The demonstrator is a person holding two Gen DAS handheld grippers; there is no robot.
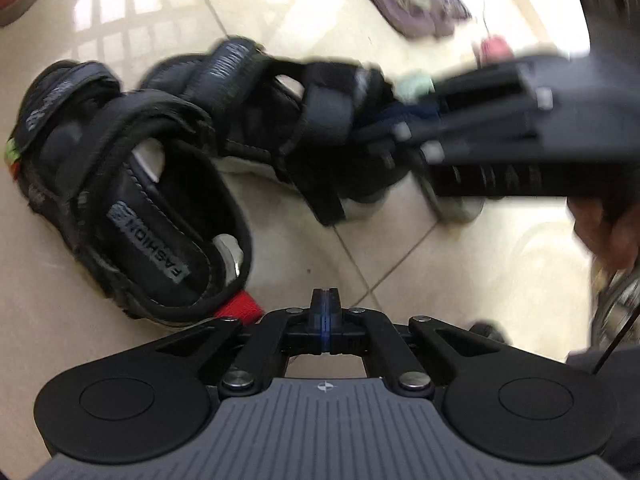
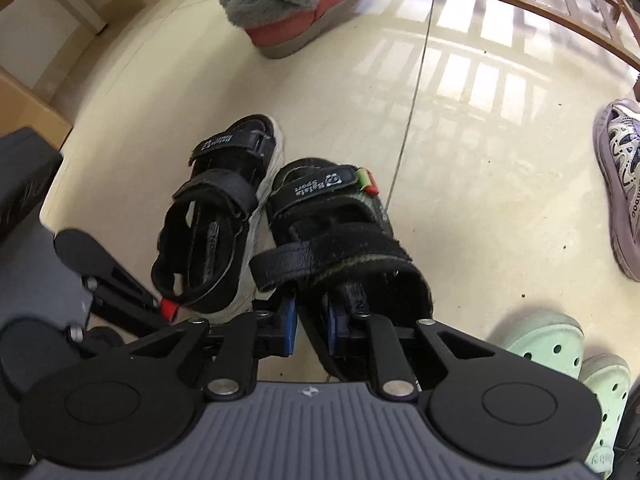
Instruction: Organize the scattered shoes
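1. My right claw (image 2: 312, 326) grips the heel of one black sandal (image 2: 340, 232), its blue pads either side of the heel strap. The left view is blurred there, so I trust the right view for this.
2. My left claw (image 1: 325, 312) is pressed flat together and holds nothing. It sits just behind the heel of the other black sandal (image 1: 132, 200), close to that sandal's red tab (image 1: 240, 309).
3. The two sandals lie side by side on the floor (image 2: 460, 200), toes pointing the same way, their inner edges touching or nearly so.
4. My judgement: the pair is being matched up. Whether the right claw is setting its sandal down or has only just taken it, I cannot tell from this.
5. If the pairing stands, letting go calls for a slow spread of the right claw, so the strap does not drag the sandal askew.
6. Further out lie a pink fur-lined shoe (image 2: 304, 4), a lilac shoe (image 2: 620, 184) and mint clogs (image 2: 560, 352), well apart from each other.
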